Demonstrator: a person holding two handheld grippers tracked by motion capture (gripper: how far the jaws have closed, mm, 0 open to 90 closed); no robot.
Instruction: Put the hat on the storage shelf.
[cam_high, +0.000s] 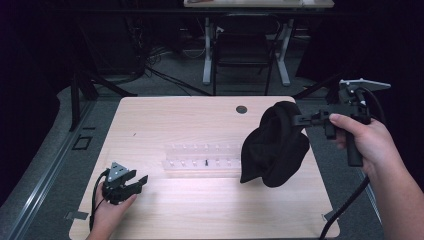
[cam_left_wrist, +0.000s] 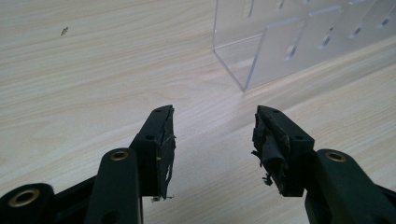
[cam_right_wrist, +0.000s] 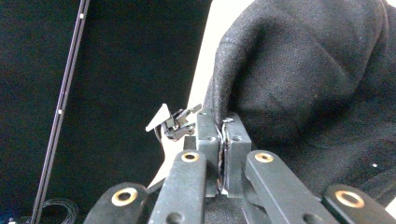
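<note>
A rack (cam_high: 202, 160) lies on the desk (cam_high: 200, 210) near its middle. The left hand-held gripper (cam_high: 142, 181) rests on the desk, left of the rack and nearer the person. The right hand-held gripper (cam_high: 298, 120) is raised above the desk's right edge. A cloth (cam_high: 275, 147) hangs from it, right of the rack. A chair (cam_high: 245, 47) stands on the floor behind the desk.
</note>
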